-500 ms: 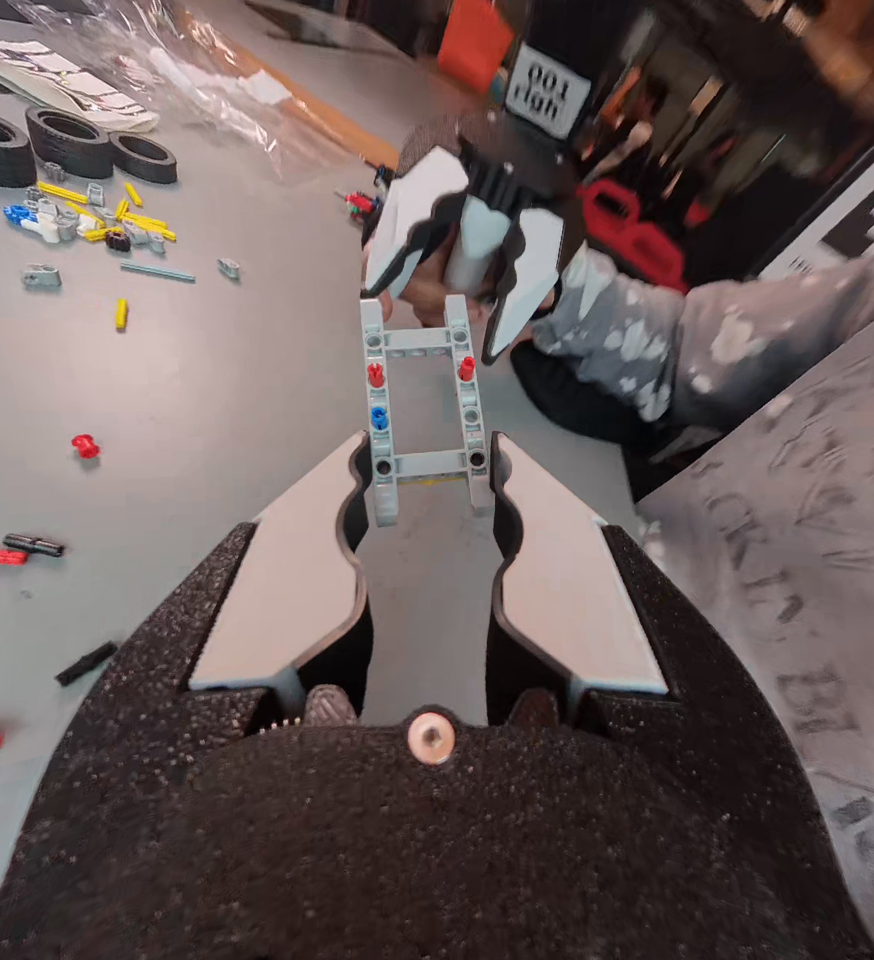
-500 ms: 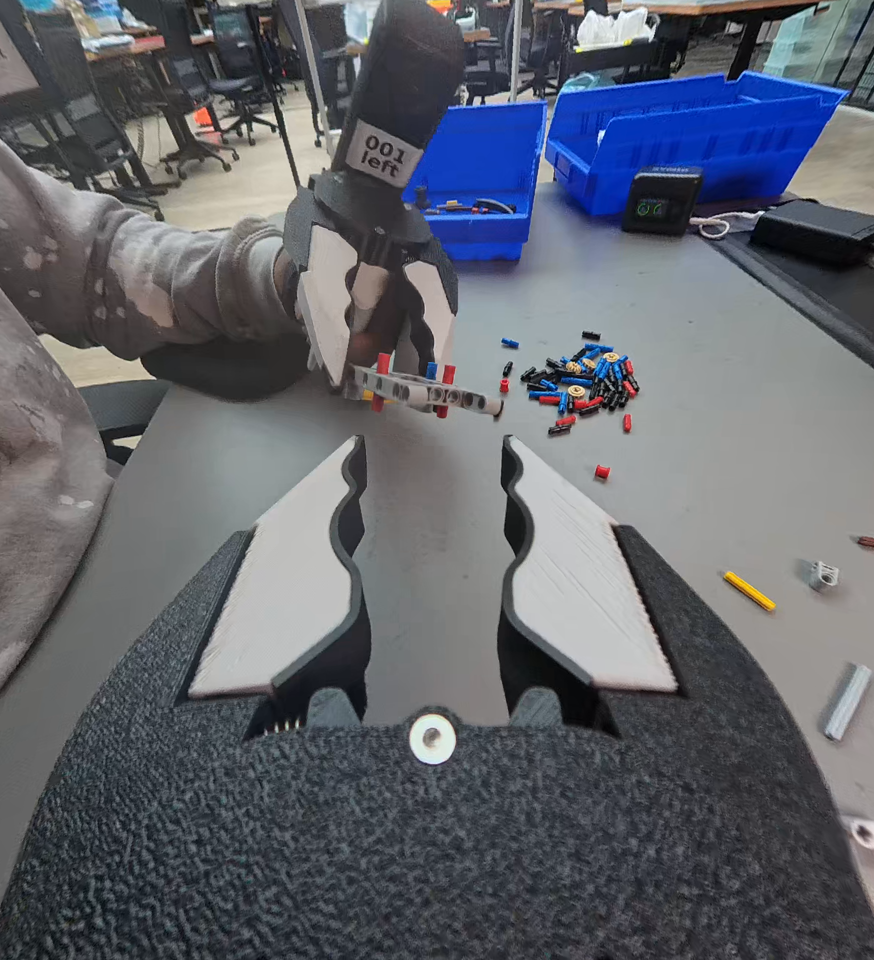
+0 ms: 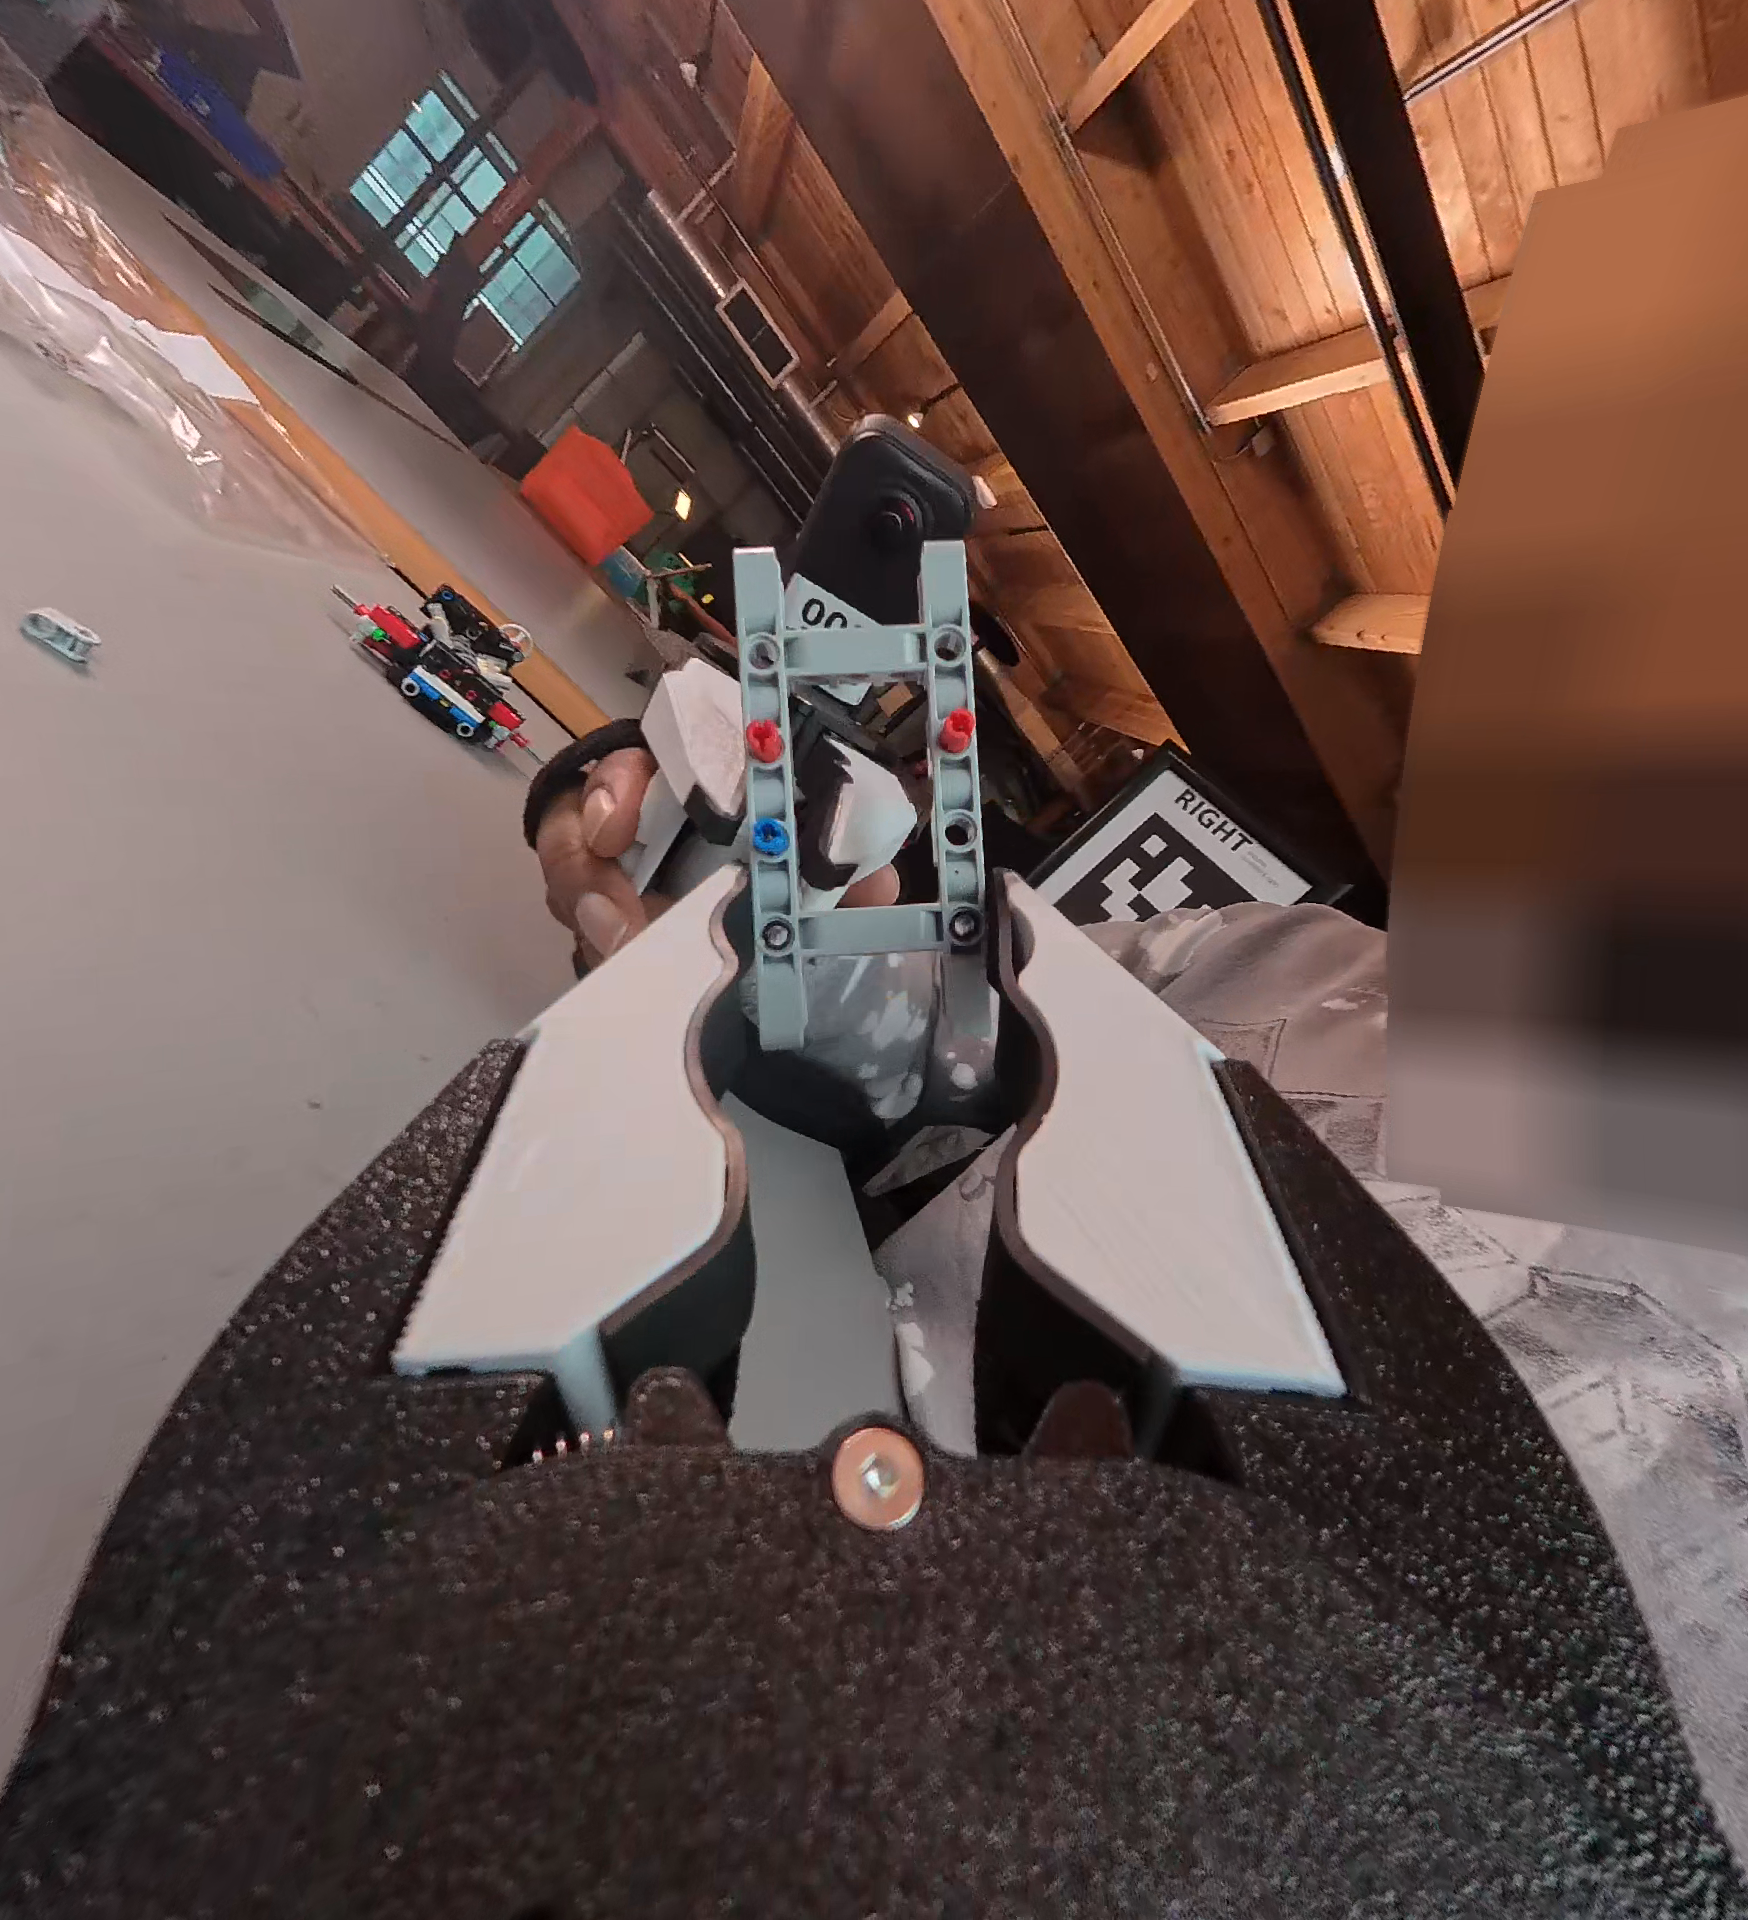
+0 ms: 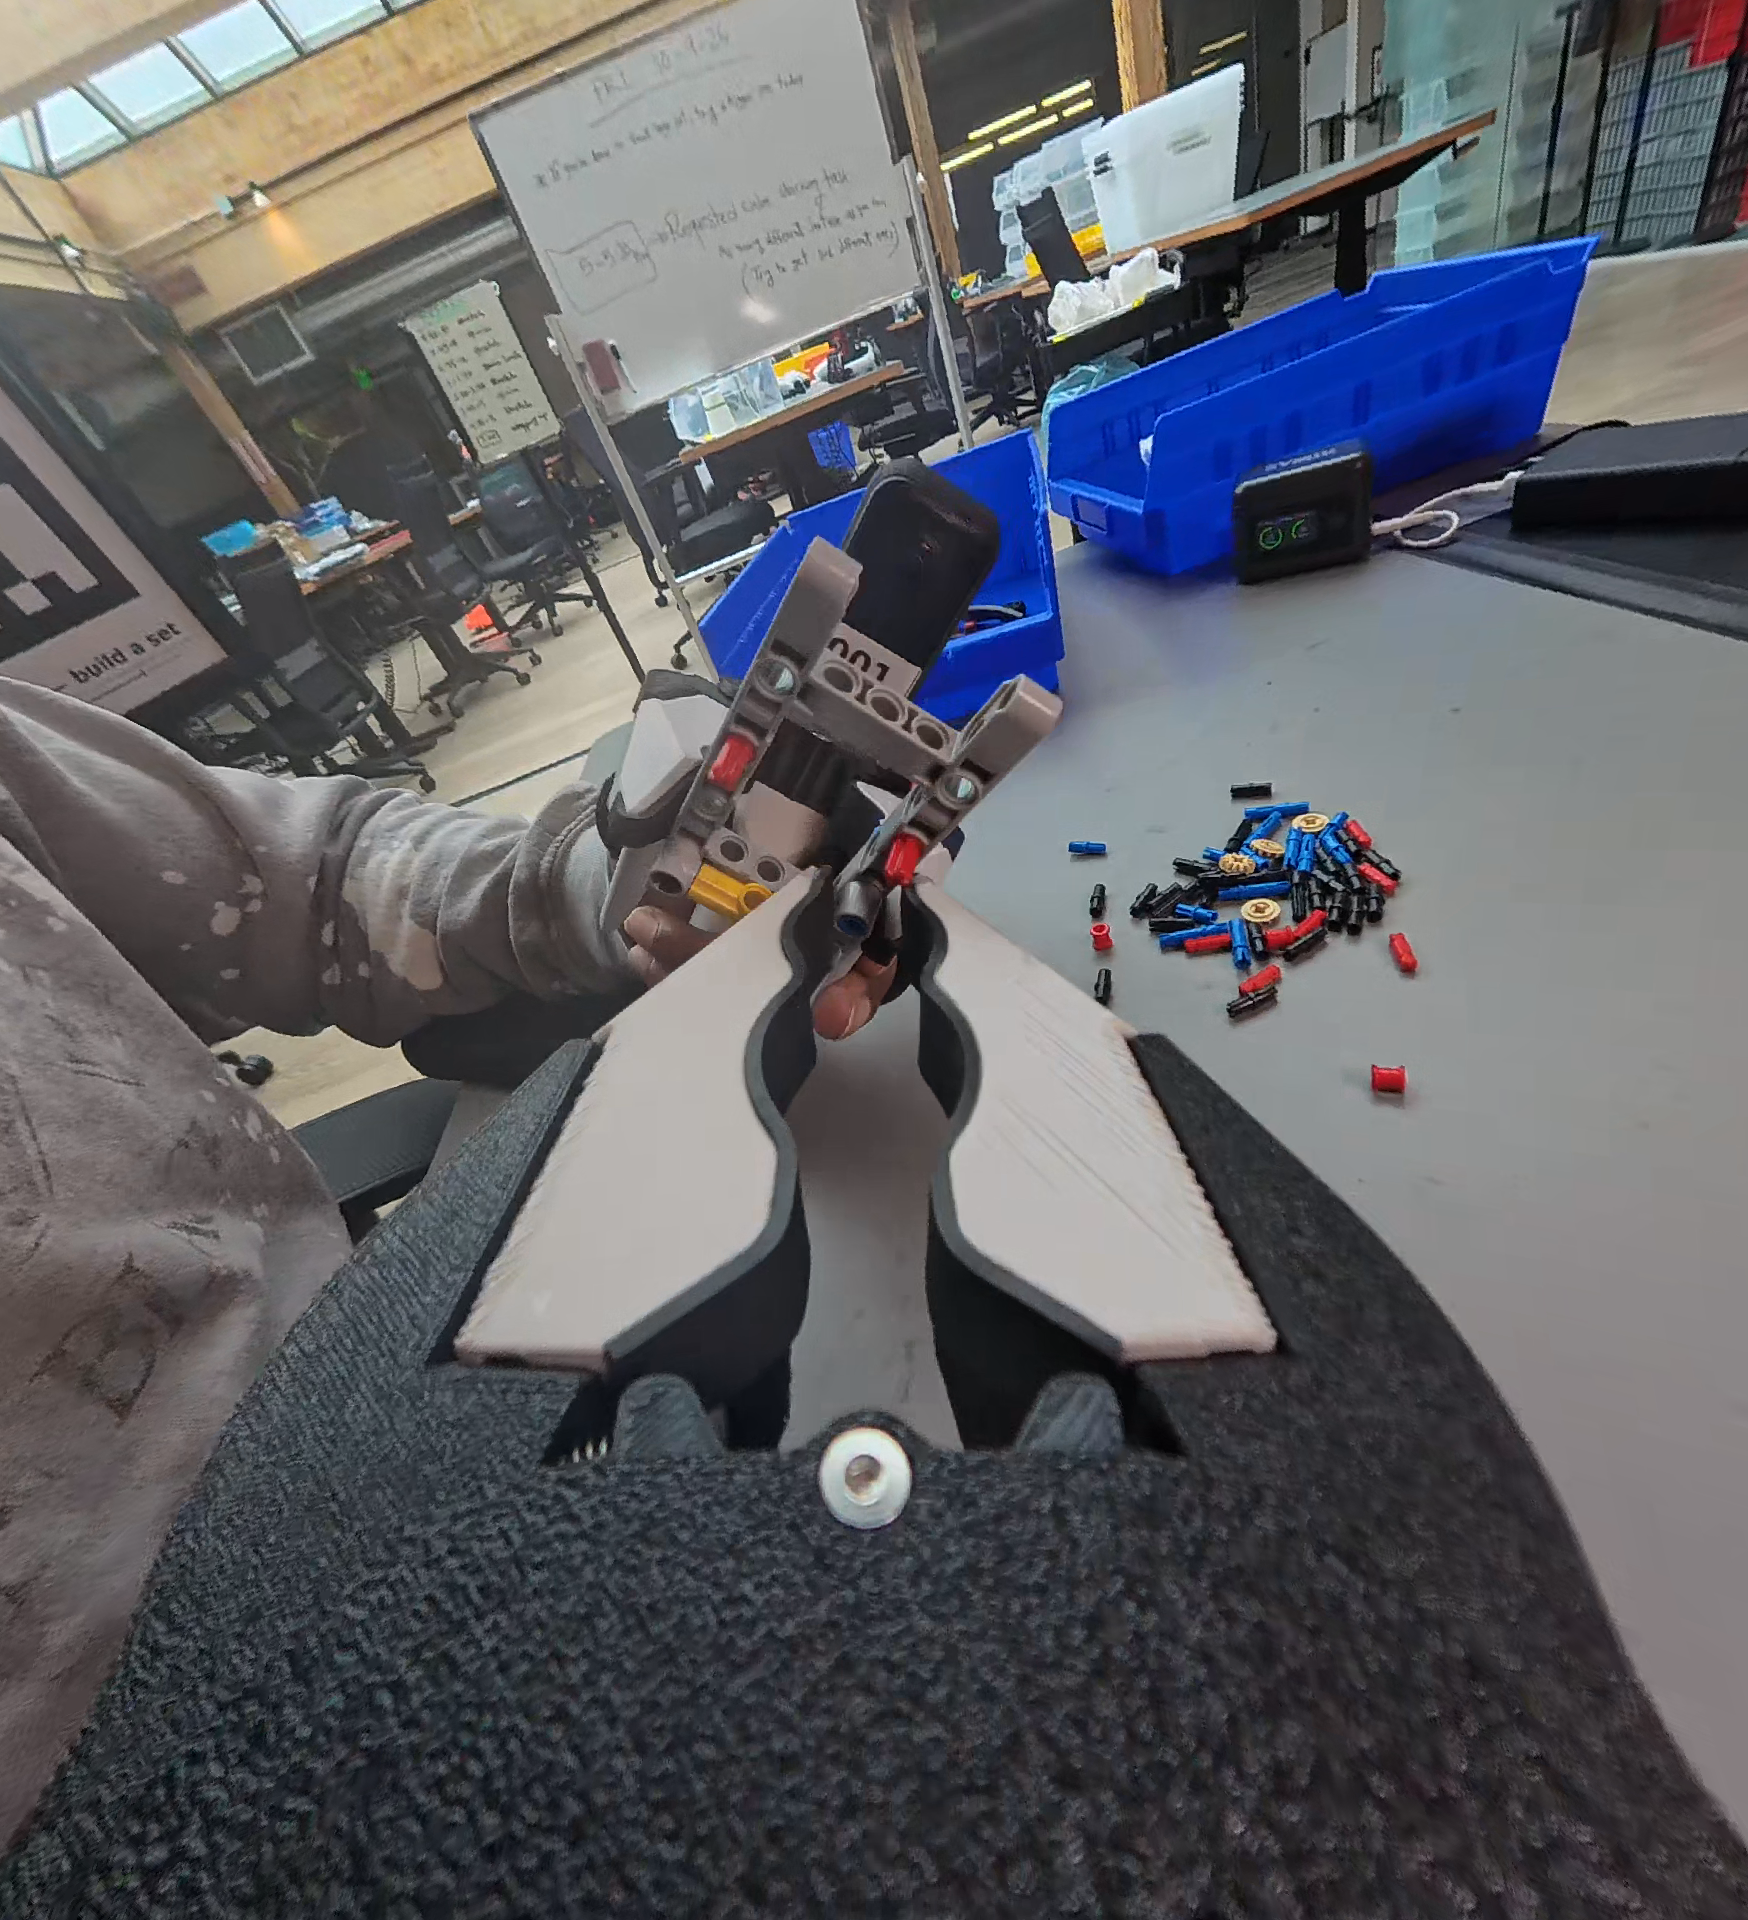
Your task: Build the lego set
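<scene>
A grey lego frame (image 3: 854,652) of two long beams and two cross beams carries red and blue pins. My left gripper (image 3: 865,906) is shut on its lower end and holds it up in the air. In the right wrist view the frame (image 4: 880,717) also has a yellow piece (image 4: 724,888). My right gripper (image 4: 865,904) has closed in on the end of one long beam, by a blue pin (image 4: 854,922). Its white fingers (image 3: 693,748) show behind the frame in the left wrist view.
A pile of black, blue and red pins (image 4: 1265,894) lies on the grey table (image 4: 1524,1143), with a loose red piece (image 4: 1387,1078). Blue bins (image 4: 1317,416) and a small black device (image 4: 1301,520) stand at the back. A part-built model (image 3: 454,665) sits far left. The grippers are tip to tip, or close to it.
The left gripper has lifted and tilted the frame up from just above the table. The right gripper has come up to the frame and narrowed its fingers around one beam.
</scene>
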The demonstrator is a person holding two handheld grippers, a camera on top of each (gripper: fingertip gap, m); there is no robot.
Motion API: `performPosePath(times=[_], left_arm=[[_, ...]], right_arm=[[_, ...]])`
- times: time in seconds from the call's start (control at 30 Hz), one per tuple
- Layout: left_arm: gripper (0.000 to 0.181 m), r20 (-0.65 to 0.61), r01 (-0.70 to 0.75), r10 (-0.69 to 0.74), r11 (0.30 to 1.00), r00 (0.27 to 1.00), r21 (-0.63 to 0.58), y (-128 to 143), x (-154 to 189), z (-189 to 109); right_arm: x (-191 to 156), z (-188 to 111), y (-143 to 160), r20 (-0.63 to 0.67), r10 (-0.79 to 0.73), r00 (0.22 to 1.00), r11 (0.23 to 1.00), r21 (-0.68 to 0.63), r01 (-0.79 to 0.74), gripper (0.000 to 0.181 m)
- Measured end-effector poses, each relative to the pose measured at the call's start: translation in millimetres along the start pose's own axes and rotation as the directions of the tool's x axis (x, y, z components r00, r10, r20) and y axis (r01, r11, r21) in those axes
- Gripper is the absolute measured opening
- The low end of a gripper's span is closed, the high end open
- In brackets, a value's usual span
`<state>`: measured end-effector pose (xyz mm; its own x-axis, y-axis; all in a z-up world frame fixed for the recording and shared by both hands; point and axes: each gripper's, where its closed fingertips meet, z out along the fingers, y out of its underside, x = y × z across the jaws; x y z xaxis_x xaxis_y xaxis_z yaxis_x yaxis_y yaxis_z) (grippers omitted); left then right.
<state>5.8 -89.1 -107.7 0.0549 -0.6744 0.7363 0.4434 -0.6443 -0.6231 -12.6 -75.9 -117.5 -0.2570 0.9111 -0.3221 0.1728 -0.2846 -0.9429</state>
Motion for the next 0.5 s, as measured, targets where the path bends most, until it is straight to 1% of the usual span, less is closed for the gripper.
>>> performPosePath(times=[0.03, 0.1, 0.17, 0.23, 0.3, 0.37, 0.47, 0.5], left_arm=[[0.043, 0.015, -0.013, 0.013, 1.000, 1.000, -0.001, 0, -2, 0], [0.043, 0.053, -0.059, 0.060, 0.998, 0.997, -0.026, 2, -5, 0], [0.049, 0.118, -0.166, 0.177, 0.981, 0.977, -0.101, 8, -9, -2], [0.053, 0.141, -0.272, 0.298, 0.946, 0.944, -0.178, 16, -7, -2], [0.054, 0.176, -0.390, 0.440, 0.884, 0.881, -0.259, 23, -10, 0], [0.058, 0.187, -0.504, 0.583, 0.793, 0.791, -0.342, 29, -12, 1], [0.056, 0.183, -0.587, 0.714, 0.671, 0.676, -0.453, 41, -19, 2], [0.050, 0.188, -0.604, 0.744, 0.640, 0.641, -0.475, 42, -22, 1]], right_arm=[[1, 0, 0, -0.003, 0.013, 1.000, 1.000, -0.011, -0.013, 0.011], [0, -2, 1, -0.005, -0.027, 1.000, 0.999, -0.029, 0.027, 0.008], [-1, -5, 7, -0.008, -0.114, 0.993, 0.989, -0.094, 0.112, 0.007], [-3, -6, 15, -0.013, -0.219, 0.976, 0.963, -0.162, 0.214, 0.007], [-5, -5, 24, -0.016, -0.299, 0.954, 0.929, -0.234, 0.287, 0.007], [-5, -3, 33, -0.020, -0.365, 0.931, 0.892, -0.294, 0.343, 0.007], [-9, -1, 43, 0.009, -0.395, 0.919, 0.864, -0.338, 0.374, 0.007], [-10, 0, 46, 0.015, -0.401, 0.916, 0.858, -0.344, 0.381, 0.007]])
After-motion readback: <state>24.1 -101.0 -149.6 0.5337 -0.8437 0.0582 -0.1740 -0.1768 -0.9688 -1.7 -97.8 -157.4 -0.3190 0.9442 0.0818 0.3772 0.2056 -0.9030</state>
